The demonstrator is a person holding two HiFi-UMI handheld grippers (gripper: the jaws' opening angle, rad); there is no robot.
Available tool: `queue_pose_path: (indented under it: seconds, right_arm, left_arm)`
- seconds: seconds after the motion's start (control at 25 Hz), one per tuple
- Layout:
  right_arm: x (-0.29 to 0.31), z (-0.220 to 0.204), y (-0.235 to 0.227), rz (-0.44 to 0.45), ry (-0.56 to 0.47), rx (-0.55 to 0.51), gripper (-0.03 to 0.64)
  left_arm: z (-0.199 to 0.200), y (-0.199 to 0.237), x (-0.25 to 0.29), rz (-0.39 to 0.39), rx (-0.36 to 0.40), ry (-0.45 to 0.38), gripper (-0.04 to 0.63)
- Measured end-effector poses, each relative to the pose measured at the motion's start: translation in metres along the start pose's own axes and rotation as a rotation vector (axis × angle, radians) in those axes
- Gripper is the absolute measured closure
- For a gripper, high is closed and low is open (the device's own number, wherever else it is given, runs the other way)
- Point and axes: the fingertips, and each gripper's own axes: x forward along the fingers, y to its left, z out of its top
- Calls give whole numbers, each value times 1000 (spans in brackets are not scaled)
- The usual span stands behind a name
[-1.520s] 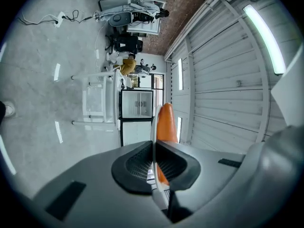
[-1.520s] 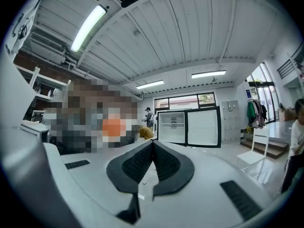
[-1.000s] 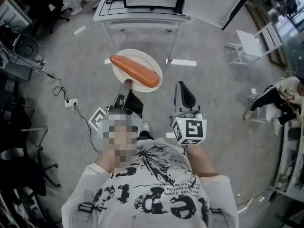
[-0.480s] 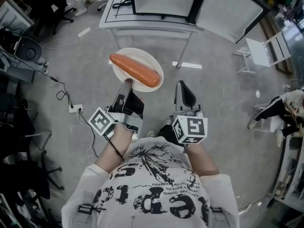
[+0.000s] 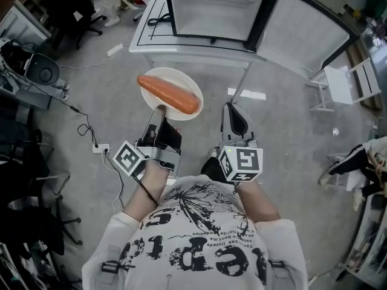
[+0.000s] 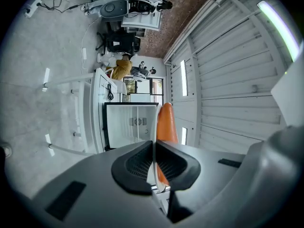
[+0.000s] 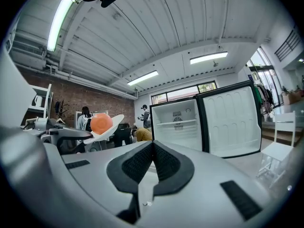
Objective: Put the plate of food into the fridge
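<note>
Your left gripper [image 5: 159,109] is clamped on the near rim of the plate [image 5: 152,80] and holds it out in front of you above the floor [image 5: 103,119]. The carrot [image 5: 169,94] lies across the plate. In the left gripper view the jaws pinch the thin white rim between them, with the carrot just beyond. Your right gripper [image 5: 233,107] hangs beside the left one, apart from the plate, jaws pressed together on nothing. The fridge [image 5: 208,5] stands ahead on a white table [image 5: 148,32], its door [image 5: 302,32] swung wide to the right. The plate is short of the table's front edge, not yet inside.
</note>
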Motion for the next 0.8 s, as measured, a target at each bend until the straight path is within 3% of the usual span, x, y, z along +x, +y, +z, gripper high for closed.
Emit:
queue_pose_path:
  seconds: [0.36, 0.8]
  right_arm:
    - [83, 25, -71, 29, -26, -19, 615]
    - [131, 44, -140, 29, -66, -34, 615]
  left_arm:
    - [-16, 9, 109, -27, 20, -4, 572]
    - [-45, 27, 197, -4, -10, 2, 572]
